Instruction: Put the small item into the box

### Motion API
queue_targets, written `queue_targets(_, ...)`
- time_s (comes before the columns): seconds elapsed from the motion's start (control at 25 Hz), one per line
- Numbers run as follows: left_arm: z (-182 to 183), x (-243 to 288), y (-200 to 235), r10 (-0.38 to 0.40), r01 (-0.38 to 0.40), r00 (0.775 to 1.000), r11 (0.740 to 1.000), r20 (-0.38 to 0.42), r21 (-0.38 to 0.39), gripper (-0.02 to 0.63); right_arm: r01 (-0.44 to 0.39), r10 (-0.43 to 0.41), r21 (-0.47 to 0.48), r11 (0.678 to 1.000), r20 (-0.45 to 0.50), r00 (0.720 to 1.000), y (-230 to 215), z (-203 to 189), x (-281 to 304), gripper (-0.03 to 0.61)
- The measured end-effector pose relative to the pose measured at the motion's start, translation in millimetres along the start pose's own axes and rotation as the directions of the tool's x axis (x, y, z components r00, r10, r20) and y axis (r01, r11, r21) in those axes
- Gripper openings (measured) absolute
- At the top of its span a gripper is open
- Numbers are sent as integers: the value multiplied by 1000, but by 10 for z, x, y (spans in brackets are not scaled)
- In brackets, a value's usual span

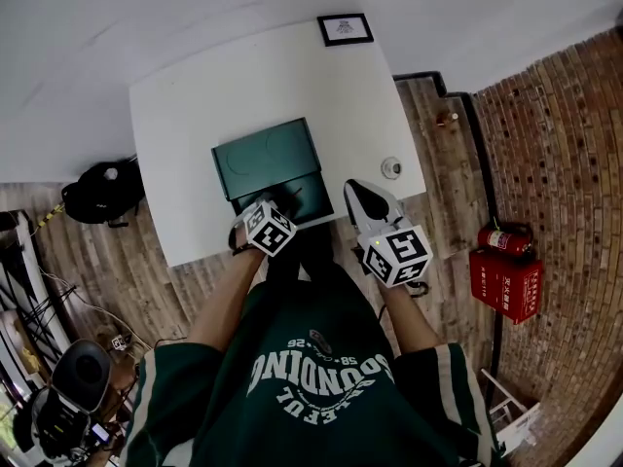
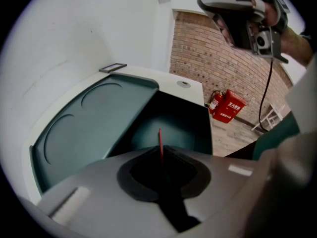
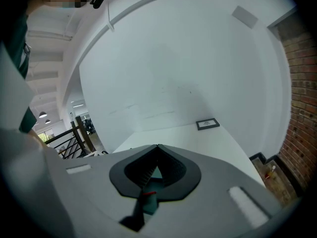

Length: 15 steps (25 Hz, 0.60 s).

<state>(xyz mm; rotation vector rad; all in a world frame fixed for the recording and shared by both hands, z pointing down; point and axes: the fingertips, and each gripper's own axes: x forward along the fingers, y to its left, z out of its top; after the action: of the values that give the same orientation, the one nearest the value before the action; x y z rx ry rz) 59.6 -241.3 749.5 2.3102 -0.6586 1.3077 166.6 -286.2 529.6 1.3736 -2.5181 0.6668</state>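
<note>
Both claws are clenched. In the left gripper view, the left gripper [image 2: 160,148] has its two grey jaws pressed together at the tips. A thin red sliver shows along the seam and pokes just past it, and I cannot tell what that sliver is. In the head view this gripper hangs over the near edge of the dark green rectangular box [image 1: 304,197], with its marker cube towards the person. The box stands open on the white rectangular table [image 1: 195,95]. Its dark green lid [image 1: 267,154], embossed with two circles, is tipped back on the far side, and the dark hollow lies straight ahead of the left jaws.

The right gripper [image 3: 157,147] is shut too, its tips meeting with nothing gripped between them. It is held up off the table to the right of the box. Its own view looks along the tabletop to the white wall and a black-framed picture [image 3: 207,124] lying at the far edge.

A small round whitish item [image 1: 391,167] sits on the bare tabletop near the right edge. It is apart from the box and just beyond the right gripper's tips, touched by neither gripper. On the brick floor to the right stands a red fire-extinguisher cabinet [image 1: 506,282].
</note>
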Motion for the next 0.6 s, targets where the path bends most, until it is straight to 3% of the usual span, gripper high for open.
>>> queue_targets(0.36, -11, -83, -3, 29, -29, 999, 1000, 22, 0, 64, -15, 15, -2, 1000, 3, 1000, 11, -8, -27, 2)
queue_targets(0.6, 90, -435, 112, 88, -75, 986, 993, 142, -93, 63, -46, 46, -32, 998, 6, 999, 97, 56, 60, 2)
